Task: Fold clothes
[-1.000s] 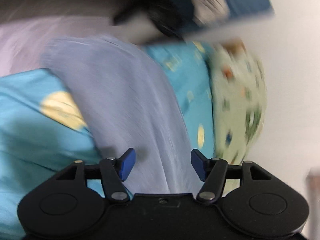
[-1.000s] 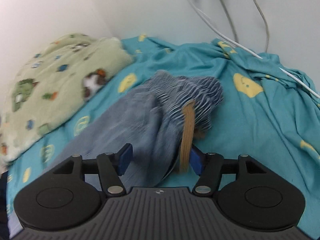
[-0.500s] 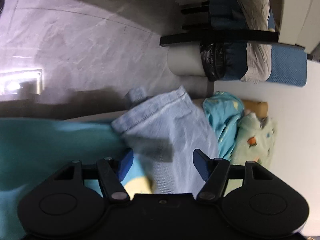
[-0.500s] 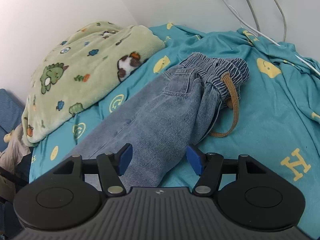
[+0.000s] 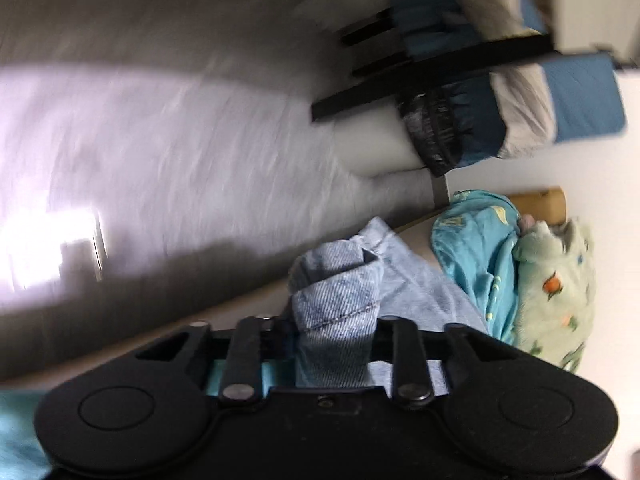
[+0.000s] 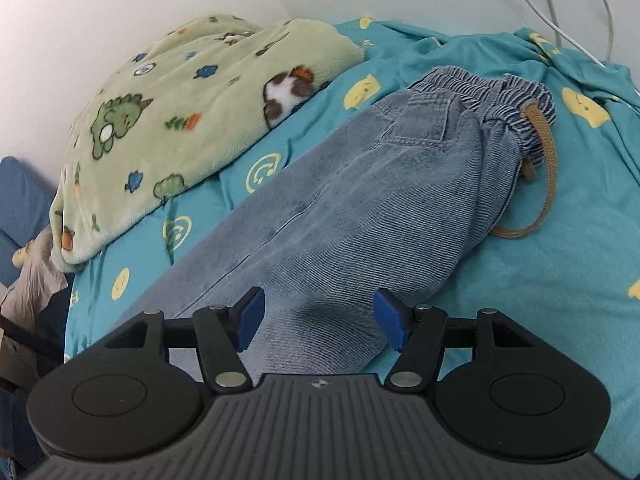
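Only the left wrist view showed the left gripper [image 5: 335, 334] clamped on a jeans [image 5: 340, 300] hem. The right gripper [image 6: 319, 319] hung wide apart, holding nothing, above the one pair's seat [image 6: 360, 200] beside one dinosaur blanket [image 6: 180, 112].

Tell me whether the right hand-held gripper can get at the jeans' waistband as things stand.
Probably yes: the right hand-held gripper is open above the jeans, and nothing lies on them up to the waistband.

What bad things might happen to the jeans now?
1. The left gripper pinches only a bunched bit of the jeans near the hem, so the cloth might slip out when lifted.
2. The right gripper is open above the jeans and holds nothing, so the waistband end may drag and the fold may go crooked.
3. The brown drawstring lies loose on the blue sheet and could get caught in the fold.
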